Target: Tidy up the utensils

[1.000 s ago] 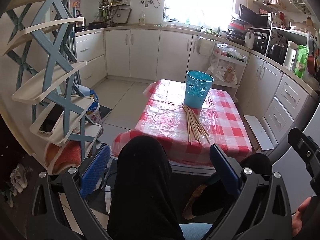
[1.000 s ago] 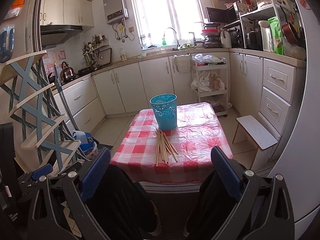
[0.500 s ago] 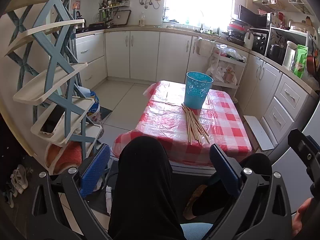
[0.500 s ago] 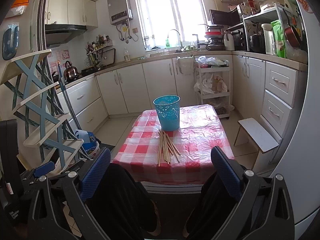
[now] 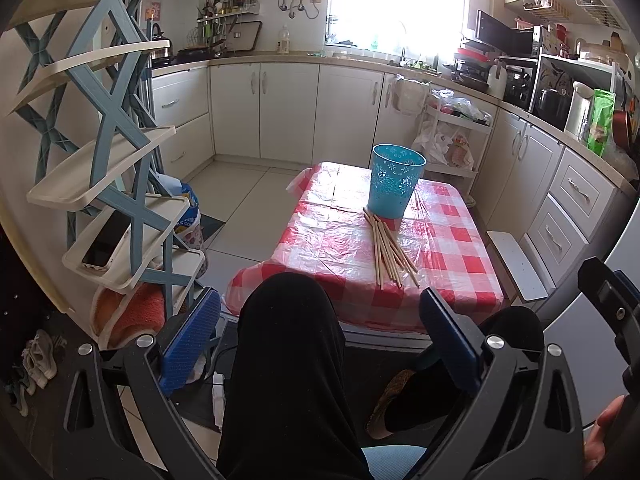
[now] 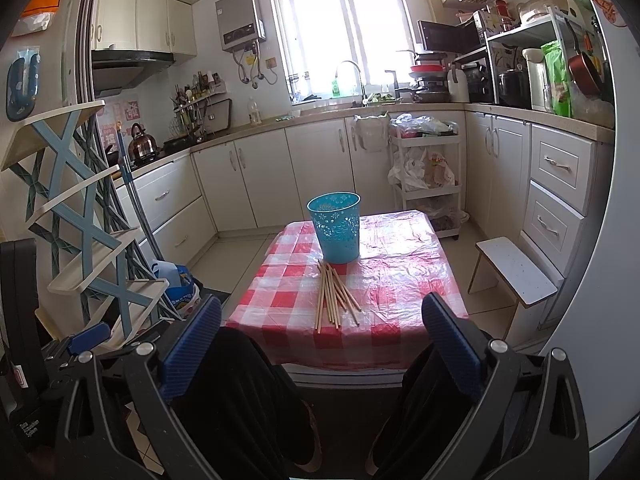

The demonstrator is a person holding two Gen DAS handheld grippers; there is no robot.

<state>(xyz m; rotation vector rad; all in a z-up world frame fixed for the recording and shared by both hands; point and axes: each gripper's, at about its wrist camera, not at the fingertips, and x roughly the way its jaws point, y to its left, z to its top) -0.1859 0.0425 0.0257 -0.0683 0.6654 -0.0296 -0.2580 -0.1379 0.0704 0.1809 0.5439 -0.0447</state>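
Several wooden chopsticks point(image 5: 389, 250) point(image 6: 334, 298) lie fanned out on a low table with a red-and-white checked cloth point(image 5: 440, 248) point(image 6: 400, 280). Just behind them stands an upright blue perforated basket point(image 5: 394, 185) point(image 6: 337, 226). My left gripper point(image 5: 320, 340) is open, held well short of the table above a person's black-clad knees point(image 5: 288, 344). My right gripper point(image 6: 322, 344) is open too, with nothing between its blue pads, and also hangs in front of the table's near edge.
A blue-and-cream tiered rack point(image 5: 104, 160) with a phone point(image 5: 106, 240) on one shelf stands at the left. A small white stool point(image 6: 516, 268) sits right of the table. White cabinets point(image 5: 288, 108) ring the kitchen; a trolley with bags point(image 6: 426, 168) is behind the table.
Both views have shifted slightly; the right wrist camera has tilted up a little and edged closer to the table. Both grippers stay open. Chopsticks and basket have not moved.
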